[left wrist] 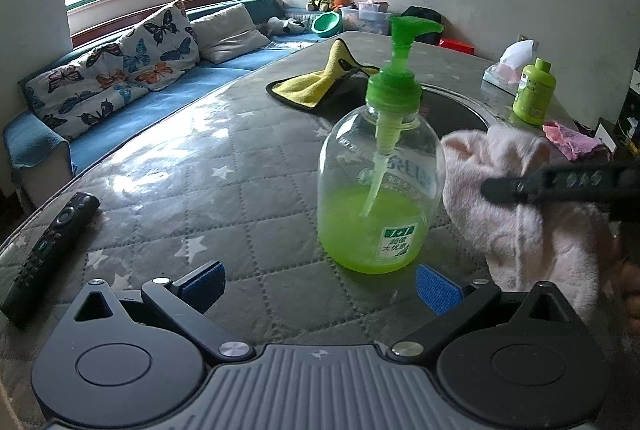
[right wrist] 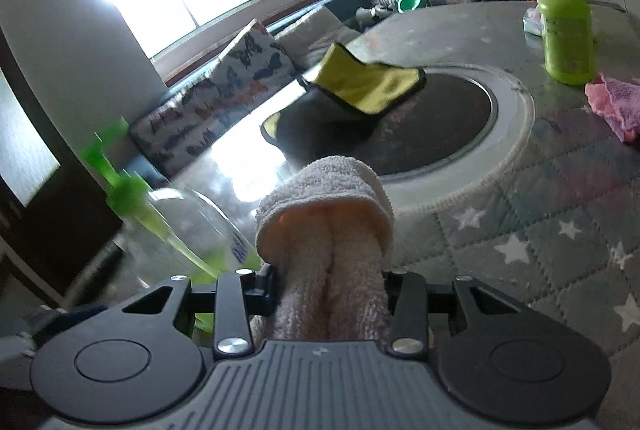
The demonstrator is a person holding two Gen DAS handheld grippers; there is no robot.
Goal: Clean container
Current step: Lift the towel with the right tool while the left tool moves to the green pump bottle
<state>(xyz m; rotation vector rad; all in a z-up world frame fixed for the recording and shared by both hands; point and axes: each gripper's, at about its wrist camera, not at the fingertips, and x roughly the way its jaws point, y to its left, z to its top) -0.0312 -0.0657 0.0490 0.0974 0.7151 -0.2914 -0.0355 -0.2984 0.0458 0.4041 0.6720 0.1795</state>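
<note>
Clear pump bottle (left wrist: 380,186) of green liquid, pale pink towel (left wrist: 520,206), star-patterned grey tablecloth (left wrist: 200,190).

Towel (left wrist: 520,214) right of bottle (left wrist: 380,190) — touching

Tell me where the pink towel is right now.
The pink towel is clamped in the right gripper, right beside the soap bottle on the table.

Bare tabletop (left wrist: 192,198) left of pump bottle (left wrist: 380,190)
</note>
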